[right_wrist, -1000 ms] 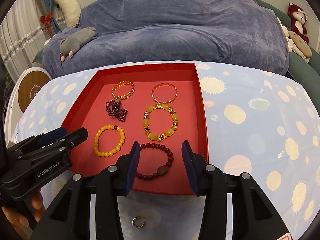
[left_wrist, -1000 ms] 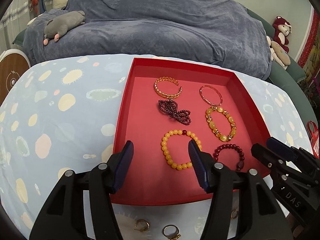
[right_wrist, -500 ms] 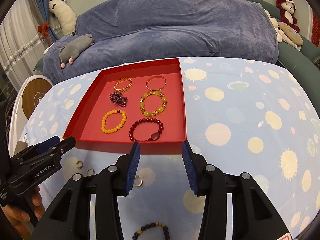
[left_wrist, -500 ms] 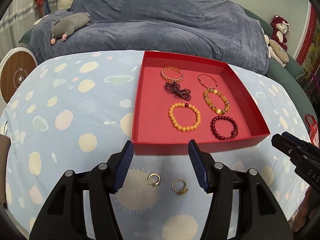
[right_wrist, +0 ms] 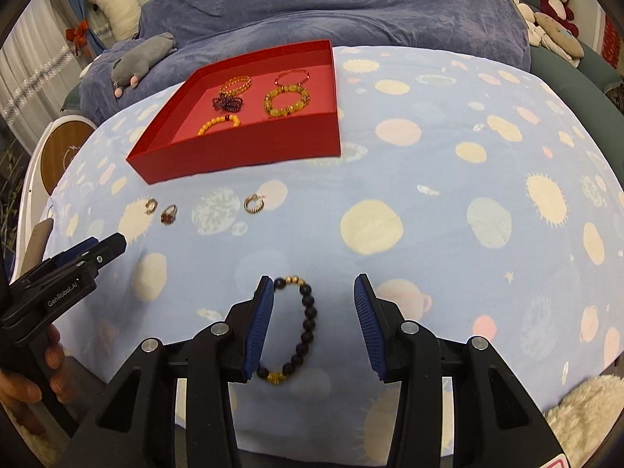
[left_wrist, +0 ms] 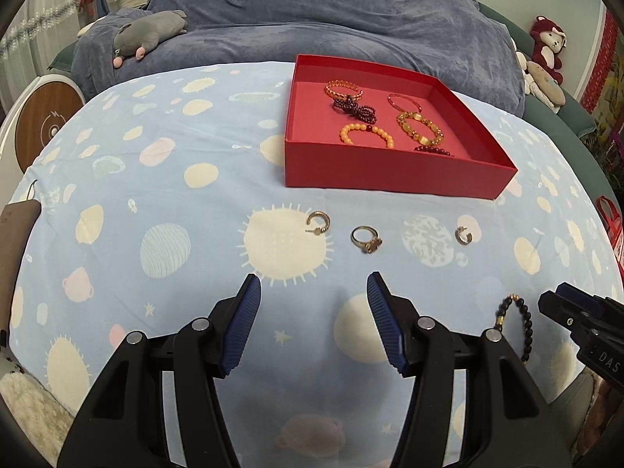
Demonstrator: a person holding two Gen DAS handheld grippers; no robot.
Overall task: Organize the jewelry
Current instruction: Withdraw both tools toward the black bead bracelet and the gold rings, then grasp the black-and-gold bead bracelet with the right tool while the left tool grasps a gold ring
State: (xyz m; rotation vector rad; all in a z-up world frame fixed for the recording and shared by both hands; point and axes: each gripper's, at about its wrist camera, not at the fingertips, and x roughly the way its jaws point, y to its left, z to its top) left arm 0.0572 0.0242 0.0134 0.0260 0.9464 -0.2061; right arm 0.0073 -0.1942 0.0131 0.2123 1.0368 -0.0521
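Note:
A red tray [left_wrist: 390, 179] [right_wrist: 241, 152] stands on the spotted blue cloth and holds several bead bracelets and bangles. In front of it lie a gold hoop earring [left_wrist: 319, 223], a gold ring [left_wrist: 366, 238] and a second earring [left_wrist: 464, 235]. My left gripper [left_wrist: 314, 277] [right_wrist: 105, 247] hovers open over bare cloth, short of the ring. A black bead bracelet [right_wrist: 306, 323] [left_wrist: 514, 327] with gold beads lies flat near the table's front edge. My right gripper [right_wrist: 314, 280] [left_wrist: 565, 304] is open above it; its left finger hides part of the loop.
Behind the table is a blue-covered sofa [left_wrist: 312, 19] with a grey plush toy [left_wrist: 148, 35]; more plush toys [left_wrist: 546, 50] sit at the right. A round wooden-faced device [left_wrist: 43, 132] stands at the left. White fluffy fabric [right_wrist: 585, 413] lies by the front edge.
Both grippers have drawn back from over the tray toward the table's front edge. The tray now sits farther off, and the earrings, the ring and the black bracelet have come into view.

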